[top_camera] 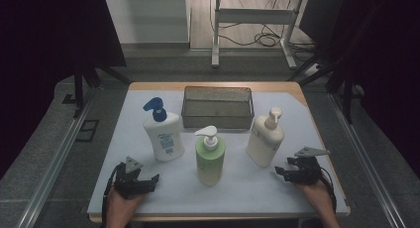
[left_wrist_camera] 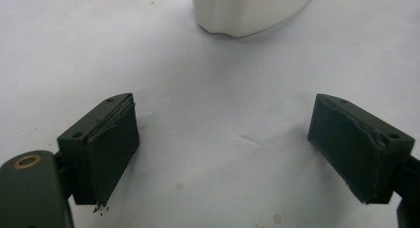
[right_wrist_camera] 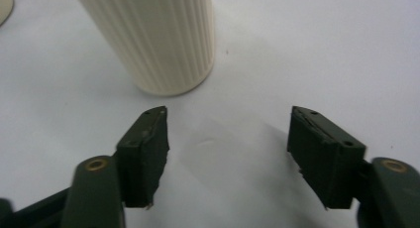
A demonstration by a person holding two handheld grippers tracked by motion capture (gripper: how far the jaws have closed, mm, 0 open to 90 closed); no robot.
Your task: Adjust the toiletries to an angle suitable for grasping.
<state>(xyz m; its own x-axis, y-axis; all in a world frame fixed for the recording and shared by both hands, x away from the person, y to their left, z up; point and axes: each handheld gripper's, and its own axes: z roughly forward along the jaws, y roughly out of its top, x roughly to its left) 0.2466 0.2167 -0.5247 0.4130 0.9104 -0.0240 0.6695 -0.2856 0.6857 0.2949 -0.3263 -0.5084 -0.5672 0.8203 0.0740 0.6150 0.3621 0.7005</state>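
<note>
Cream bottle (right_wrist_camera: 153, 39) is stood on the white mat (top_camera: 247, 188), just ahead of the right gripper (right_wrist_camera: 228, 153), whose jaws are spread with nothing between. The left gripper (left_wrist_camera: 223, 148) is held wide too. A reach is judged next, then a squeeze.

High view: above, facing fwd/down, far. Gripper views: low, close; right shares cream bottle (right_wrist_camera: 158, 39) w/ high (top_camera: 265, 139).

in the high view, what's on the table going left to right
left tongs → blue-pump bottle → green bottle → cream bottle → right tongs
</note>
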